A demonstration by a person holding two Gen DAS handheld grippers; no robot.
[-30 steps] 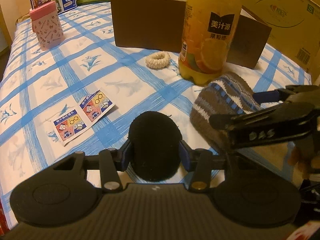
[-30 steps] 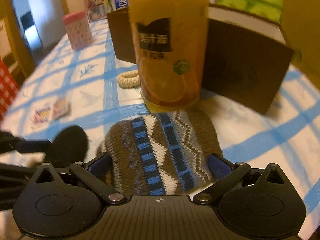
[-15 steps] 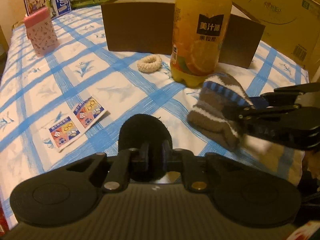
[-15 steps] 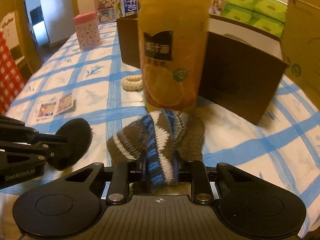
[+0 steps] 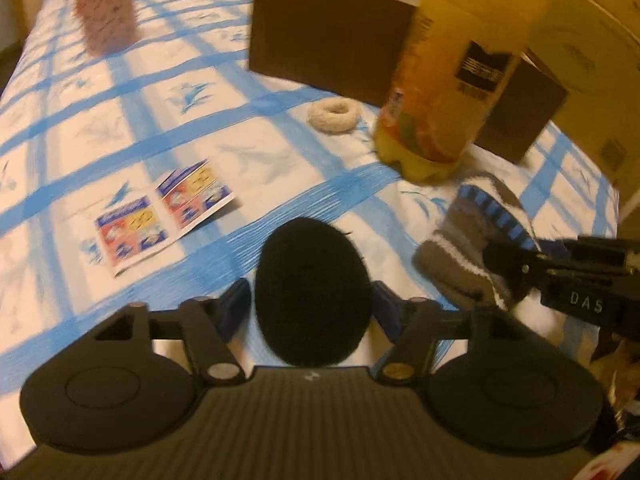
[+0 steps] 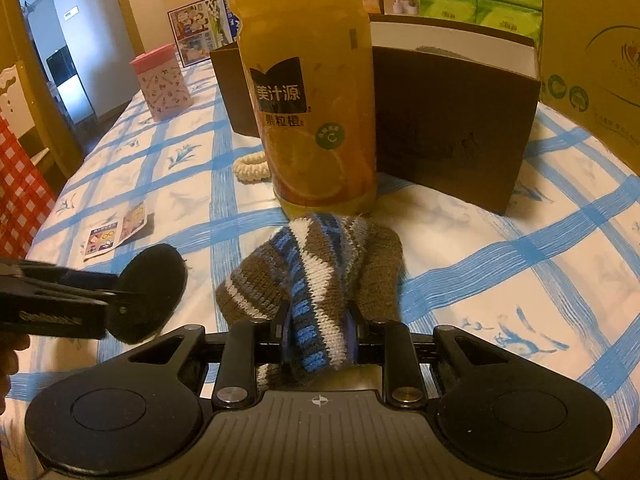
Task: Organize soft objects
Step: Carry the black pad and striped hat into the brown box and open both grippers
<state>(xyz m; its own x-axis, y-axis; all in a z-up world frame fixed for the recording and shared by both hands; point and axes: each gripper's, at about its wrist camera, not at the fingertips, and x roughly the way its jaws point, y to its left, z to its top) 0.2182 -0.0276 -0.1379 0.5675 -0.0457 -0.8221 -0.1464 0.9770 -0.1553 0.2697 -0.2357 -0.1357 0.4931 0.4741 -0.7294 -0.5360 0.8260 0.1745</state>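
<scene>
Blue-checked tablecloth (image 6: 520, 248), right claw (image 6: 318, 334) pinching knit sock (image 6: 320, 276), left claw (image 5: 312, 304) just reopened around black pad (image 5: 312, 296).

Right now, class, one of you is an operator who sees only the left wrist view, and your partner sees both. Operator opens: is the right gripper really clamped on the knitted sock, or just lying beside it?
Observer: Clamped. In the right wrist view the right gripper has just closed on the sock and pinches a raised fold of it.
Operator: Is anything past the table edge that I cannot see?
Observer: Yes. At the left of that picture a red checked cloth shows beside the table, below a wooden chair back.
</scene>
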